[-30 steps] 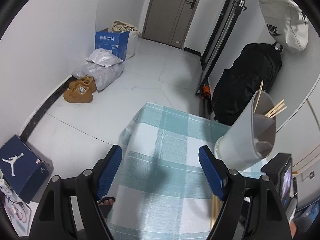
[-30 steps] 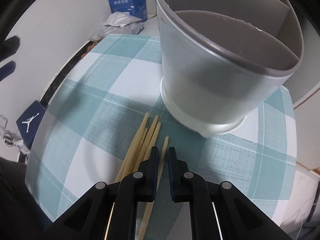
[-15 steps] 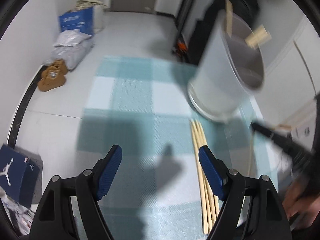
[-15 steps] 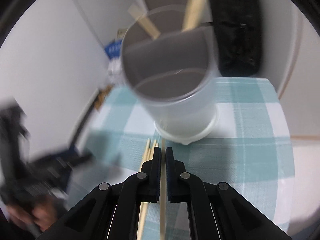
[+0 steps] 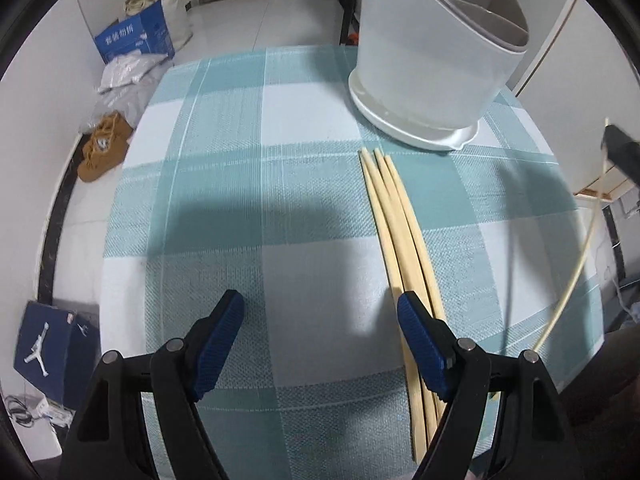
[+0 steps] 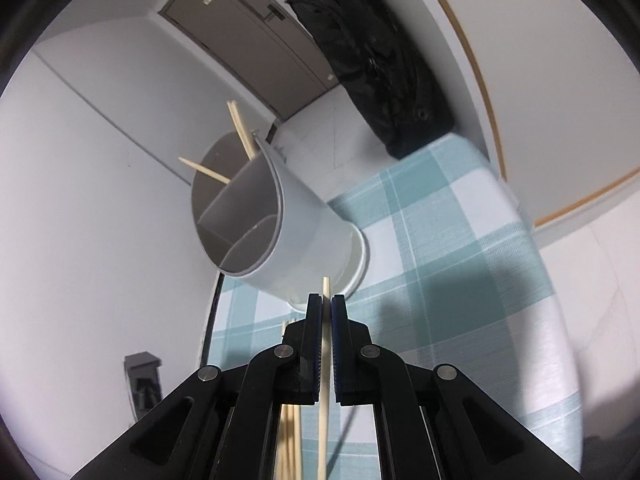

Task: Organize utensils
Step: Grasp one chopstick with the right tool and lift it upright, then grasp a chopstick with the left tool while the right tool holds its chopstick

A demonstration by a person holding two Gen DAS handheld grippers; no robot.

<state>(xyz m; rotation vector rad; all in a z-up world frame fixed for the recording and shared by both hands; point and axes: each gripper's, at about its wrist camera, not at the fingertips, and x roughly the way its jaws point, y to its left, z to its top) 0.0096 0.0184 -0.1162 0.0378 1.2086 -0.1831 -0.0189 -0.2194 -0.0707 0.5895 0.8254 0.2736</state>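
Observation:
A grey-white divided utensil holder (image 5: 432, 64) stands at the far right of the checked tablecloth (image 5: 248, 184); a few chopsticks lean in its far compartment (image 6: 240, 128). Three wooden chopsticks (image 5: 396, 240) lie side by side in front of it. My left gripper (image 5: 320, 312) hangs open over the cloth, its right finger (image 5: 420, 336) just above those chopsticks. My right gripper (image 6: 326, 308) is shut on a single chopstick (image 6: 325, 380), lifted off the table and pointing toward the holder (image 6: 276, 224). That same chopstick (image 5: 576, 264) shows at the right edge of the left wrist view.
The table's edges fall away to a tiled floor. On the floor lie a blue carton (image 5: 136, 40), grey bags (image 5: 124, 76), brown shoes (image 5: 104, 148) and a dark shoebox (image 5: 48, 344). A black backpack (image 6: 380, 80) leans at the wall beyond the table.
My right gripper shut on one chopstick, lifted it off the cloth and rolled. My left gripper tipped downward and shifted over the table toward the lying chopsticks.

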